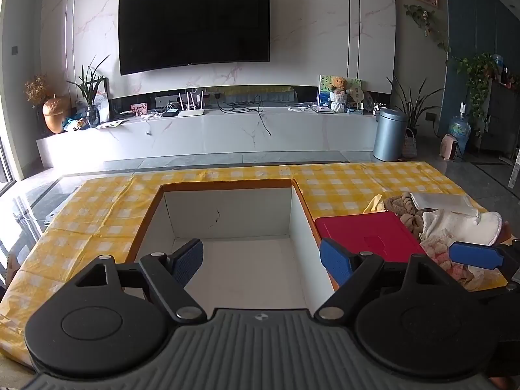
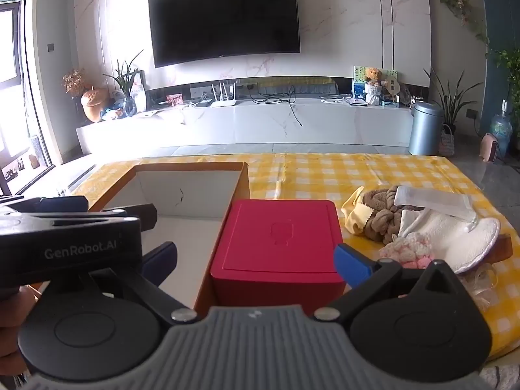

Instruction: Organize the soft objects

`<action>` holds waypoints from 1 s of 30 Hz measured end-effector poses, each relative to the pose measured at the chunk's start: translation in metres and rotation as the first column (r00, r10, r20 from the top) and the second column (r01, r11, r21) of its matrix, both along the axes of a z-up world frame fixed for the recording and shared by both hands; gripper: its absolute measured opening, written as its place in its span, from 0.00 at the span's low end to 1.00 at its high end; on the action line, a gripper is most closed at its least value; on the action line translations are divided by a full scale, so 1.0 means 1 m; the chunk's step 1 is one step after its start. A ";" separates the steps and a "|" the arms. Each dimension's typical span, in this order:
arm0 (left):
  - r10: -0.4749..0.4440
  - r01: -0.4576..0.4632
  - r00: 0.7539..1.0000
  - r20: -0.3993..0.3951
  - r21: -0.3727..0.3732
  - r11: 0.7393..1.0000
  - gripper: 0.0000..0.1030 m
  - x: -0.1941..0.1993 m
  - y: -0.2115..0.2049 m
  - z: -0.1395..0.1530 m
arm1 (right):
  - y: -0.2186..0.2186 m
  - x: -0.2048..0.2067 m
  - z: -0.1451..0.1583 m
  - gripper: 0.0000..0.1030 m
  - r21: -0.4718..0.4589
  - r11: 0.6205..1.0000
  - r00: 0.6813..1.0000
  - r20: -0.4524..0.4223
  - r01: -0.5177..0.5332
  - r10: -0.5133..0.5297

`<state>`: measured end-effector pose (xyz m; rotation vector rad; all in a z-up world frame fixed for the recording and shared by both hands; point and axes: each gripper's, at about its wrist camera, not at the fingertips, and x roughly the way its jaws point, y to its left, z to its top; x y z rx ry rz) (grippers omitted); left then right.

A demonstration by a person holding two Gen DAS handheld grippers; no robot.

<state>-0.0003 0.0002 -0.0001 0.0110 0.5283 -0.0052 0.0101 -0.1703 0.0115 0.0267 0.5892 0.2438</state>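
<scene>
We hold our left gripper wide open over the big white box, with nothing in it. Our right gripper is wide open too, over the red box. The soft things lie piled on the yellow checked cloth just past it.

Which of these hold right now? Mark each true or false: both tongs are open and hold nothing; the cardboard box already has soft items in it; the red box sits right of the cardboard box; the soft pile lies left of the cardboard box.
1. Both tongs, left and right, are open and hold nothing. True.
2. The cardboard box already has soft items in it. False: what shows of its white inside is bare.
3. The red box sits right of the cardboard box. True.
4. The soft pile lies left of the cardboard box. False: it lies right of the red box, on the checked cloth.
</scene>
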 end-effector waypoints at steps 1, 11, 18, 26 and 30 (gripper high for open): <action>0.001 -0.001 1.000 0.000 -0.005 1.000 0.93 -0.001 0.000 0.000 | 0.000 0.000 -0.001 0.98 -0.006 1.000 1.000 -0.001 -0.001 0.001; 0.018 -0.018 1.000 0.015 -0.023 1.000 0.92 -0.003 -0.003 0.003 | -0.001 0.003 0.001 0.98 0.000 1.000 1.000 0.005 0.014 -0.014; 0.021 -0.021 1.000 0.002 -0.055 0.998 0.89 -0.002 -0.001 -0.002 | -0.001 -0.002 -0.001 0.98 -0.010 1.000 1.000 0.021 0.011 -0.011; 0.013 -0.014 1.000 -0.014 -0.064 0.998 0.89 -0.002 -0.001 -0.004 | 0.000 -0.001 -0.001 0.98 -0.017 1.000 1.000 0.021 0.013 -0.013; 0.016 -0.017 1.000 -0.020 -0.043 0.999 0.89 -0.001 -0.003 -0.006 | 0.002 -0.002 -0.003 0.98 -0.037 0.999 1.000 0.019 0.012 -0.012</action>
